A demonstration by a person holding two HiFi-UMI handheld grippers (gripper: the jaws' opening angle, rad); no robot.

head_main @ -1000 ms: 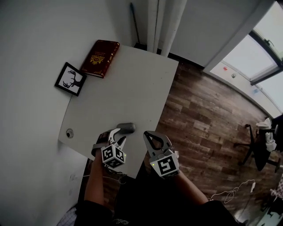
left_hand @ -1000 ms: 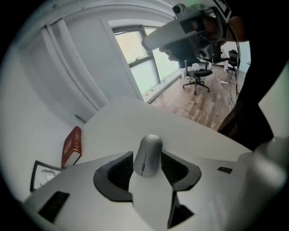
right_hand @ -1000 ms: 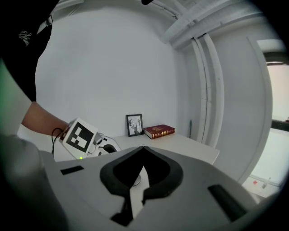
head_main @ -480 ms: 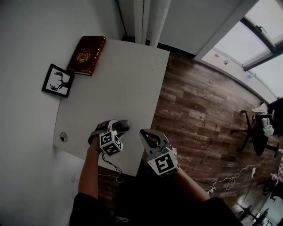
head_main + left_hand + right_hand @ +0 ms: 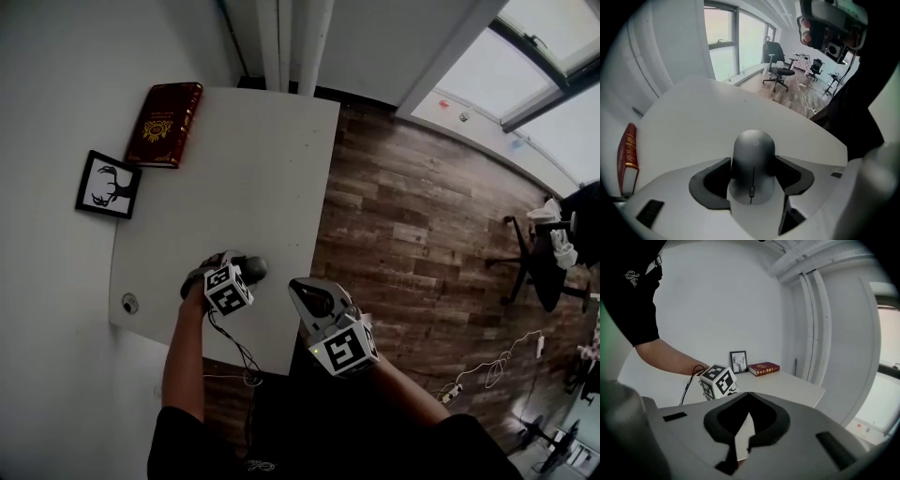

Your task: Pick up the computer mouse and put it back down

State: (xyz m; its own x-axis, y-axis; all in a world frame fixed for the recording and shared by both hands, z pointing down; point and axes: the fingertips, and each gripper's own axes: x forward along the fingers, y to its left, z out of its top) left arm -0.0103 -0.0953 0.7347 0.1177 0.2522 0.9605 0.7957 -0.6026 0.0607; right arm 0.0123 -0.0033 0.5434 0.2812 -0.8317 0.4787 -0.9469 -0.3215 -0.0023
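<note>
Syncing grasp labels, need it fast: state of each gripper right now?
Left gripper: open, fingers have just been opening; computer mouse sits between them, not gripped.
Right gripper: closed, holding nothing.

1 white table; 1 computer mouse; 1 red book, 11 o'clock; 1 framed deer picture, 10 o'clock; 2 grippers: left gripper, right gripper.

Soft daylight from the windows on my right lights everything evenly, shadows faint, both gripper views warped and black-cornered.
</note>
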